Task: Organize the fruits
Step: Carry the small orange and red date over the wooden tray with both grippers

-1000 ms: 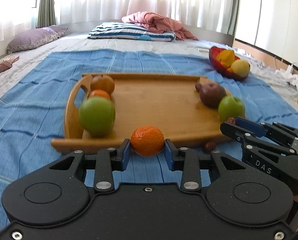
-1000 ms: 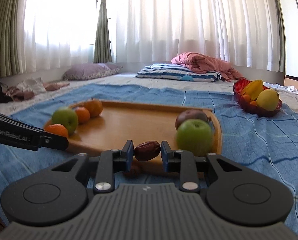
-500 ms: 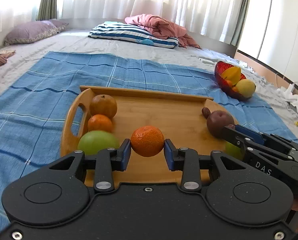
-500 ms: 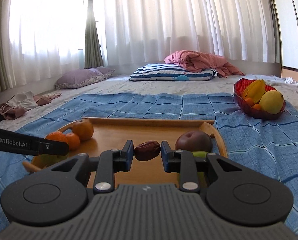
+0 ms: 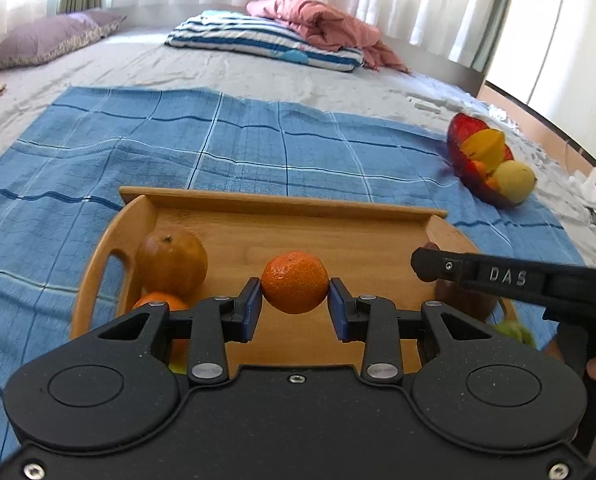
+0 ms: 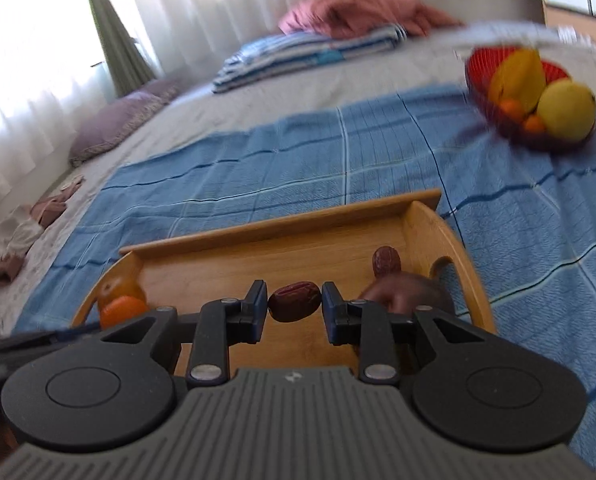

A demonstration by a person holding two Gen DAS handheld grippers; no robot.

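Bedroom light falls on a blue blanket (image 5: pixel 258 148) where our tray (image 5: pixel 282 204) sits. Our left tongs (image 5: pixel 295 306) are clamped on a mandarin (image 5: pixel 294 287), our right tongs (image 6: pixel 295 308) on a date (image 6: pixel 294 307), both over the tray. Oranges at its left end and dates at its right look sorted; these two remain, as does the red bowl (image 6: pixel 482 92). The tray's middle is bare; its raised rims need clearing.

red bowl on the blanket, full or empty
Partly full: the red bowl holds a yellow fruit, a yellow-orange one and small oranges.
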